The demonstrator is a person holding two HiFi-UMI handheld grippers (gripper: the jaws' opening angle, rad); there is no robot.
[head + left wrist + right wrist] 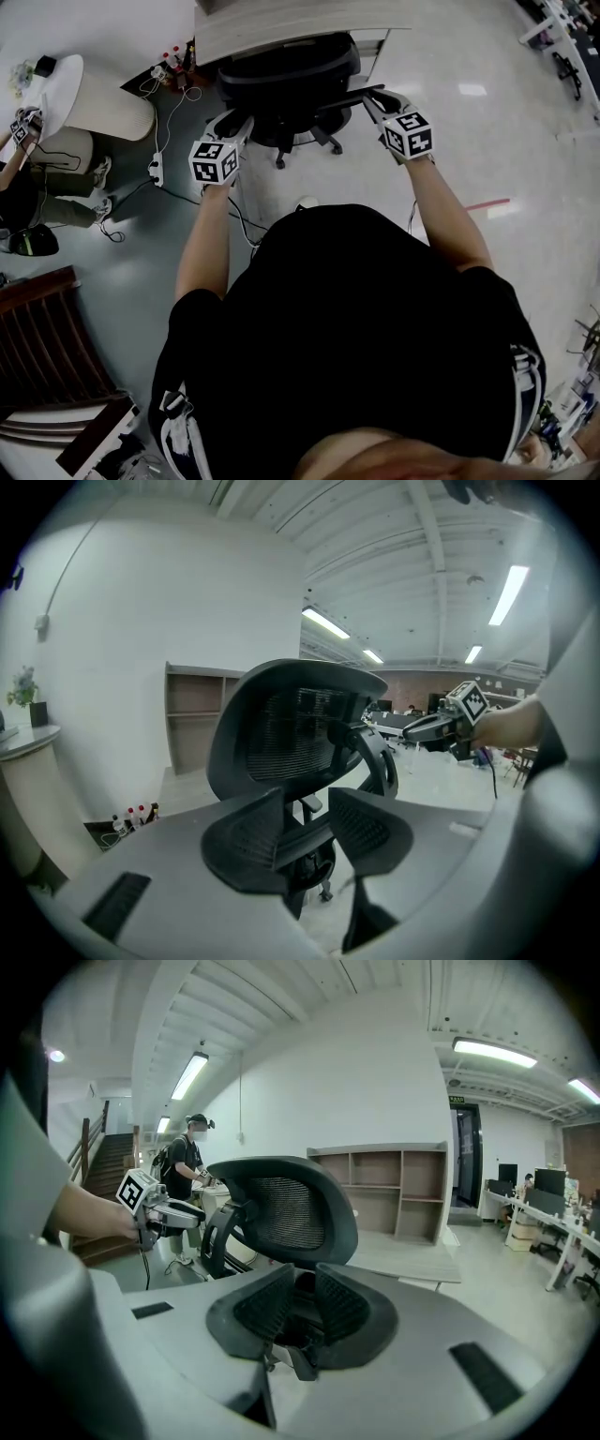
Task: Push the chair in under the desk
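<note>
The pale desk (281, 23) stands on the grey floor (487, 141) at the far side of the head view, and the black chair (291, 70) sits against the desk's near edge with its far part tucked beneath that edge. My left tongs (234, 125) are about half closed, with their pads on the chair's left armrest (306, 843). My right tongs (372, 105) are drawn closer together and pinch the end of the right armrest (342, 97), with the mesh backrest (291, 1213) rising just beyond both pairs of jaws.
</note>
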